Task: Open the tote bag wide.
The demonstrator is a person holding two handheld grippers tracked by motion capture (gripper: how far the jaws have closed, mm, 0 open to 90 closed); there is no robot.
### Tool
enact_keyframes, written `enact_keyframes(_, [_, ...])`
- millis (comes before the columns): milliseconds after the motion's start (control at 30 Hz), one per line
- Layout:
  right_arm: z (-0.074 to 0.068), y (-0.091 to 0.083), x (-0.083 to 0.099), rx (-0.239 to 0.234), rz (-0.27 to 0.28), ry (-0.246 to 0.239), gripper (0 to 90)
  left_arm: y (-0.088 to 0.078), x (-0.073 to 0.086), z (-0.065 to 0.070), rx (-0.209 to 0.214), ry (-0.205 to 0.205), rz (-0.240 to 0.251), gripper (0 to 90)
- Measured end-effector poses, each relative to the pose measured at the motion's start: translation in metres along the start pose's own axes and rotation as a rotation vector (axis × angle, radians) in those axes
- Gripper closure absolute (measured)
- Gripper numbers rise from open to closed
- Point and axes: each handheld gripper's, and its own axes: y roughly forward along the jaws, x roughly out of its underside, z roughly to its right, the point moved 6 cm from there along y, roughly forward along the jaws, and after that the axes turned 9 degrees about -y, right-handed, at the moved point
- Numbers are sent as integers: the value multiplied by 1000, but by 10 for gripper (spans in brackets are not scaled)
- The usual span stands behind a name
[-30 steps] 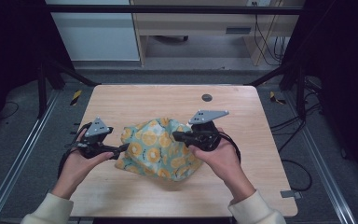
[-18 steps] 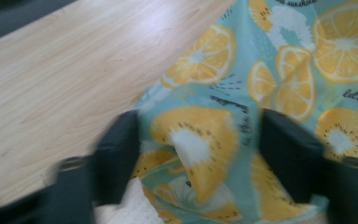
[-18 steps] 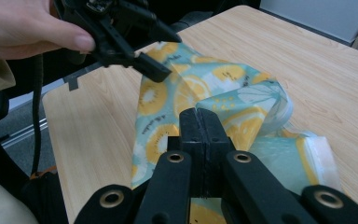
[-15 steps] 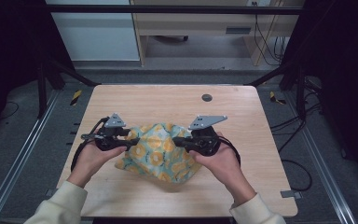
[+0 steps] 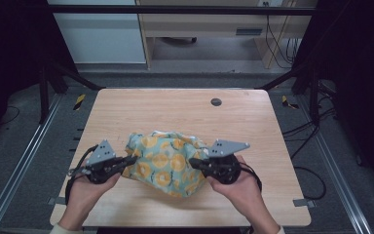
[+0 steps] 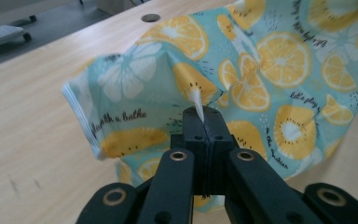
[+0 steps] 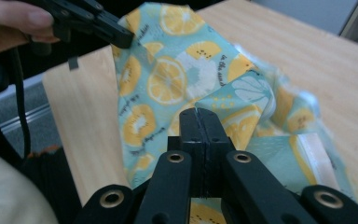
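1. High view: cloth [image 5: 168, 163], teal w/ lemon print, lies bunched on the near-centre of the table [image 5: 175, 109]. My left gripper [image 5: 126, 160] is at its left edge, right gripper [image 5: 195, 163] at its right edge, both low over the wood. A small dark grommet [image 5: 216, 102] sits well apart, toward the far side.

2. Left gripper view: left gripper [image 6: 200, 114] has just been closing, and the jaws now stand shut w/ a thin white pinch of cloth [image 6: 242, 65] hem poking up between them. Fabric fans out beyond, one corner curling over the table [image 6: 32, 98].

3. Right gripper view: right gripper [image 7: 199, 116] jaws are pressed together on a fold of cloth [image 7: 168, 84]; grip looks firm. The other gripper shows top left at the far edge.

4. Step, as I judge it: both edges are now secured, so it's the grasp phase of spreading or folding the cloth.

5. Next move, imo: lift both ends together and draw them apart evenly so the bunch opens. Left pinch is slim, so pull gently or the hem may slip out.
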Motion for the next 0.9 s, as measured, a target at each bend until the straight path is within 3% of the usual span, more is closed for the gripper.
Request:
enact_keyframes(33, [0, 0, 0, 0, 0, 0, 900, 0, 0, 0, 0, 0, 0, 899])
enact_keyframes(233, [-17, 11, 34, -10, -54, 22, 900, 7, 36, 1, 3, -2, -73, 900])
enact_keyframes(433, [-17, 18, 48, -12, -76, 44, 894, 10, 44, -1, 8, -12, -89, 900])
enact_keyframes(467, [-17, 18, 48, -12, -76, 44, 894, 10, 45, -1, 8, -14, -86, 900])
enact_keyframes(700, [-6, 11, 36, 21, -73, 51, 655, 13, 50, 2, 12, -6, -96, 900])
enact_keyframes(900, [17, 10, 19, 78, -92, 29, 613, 13, 53, 1, 12, -9, -99, 900])
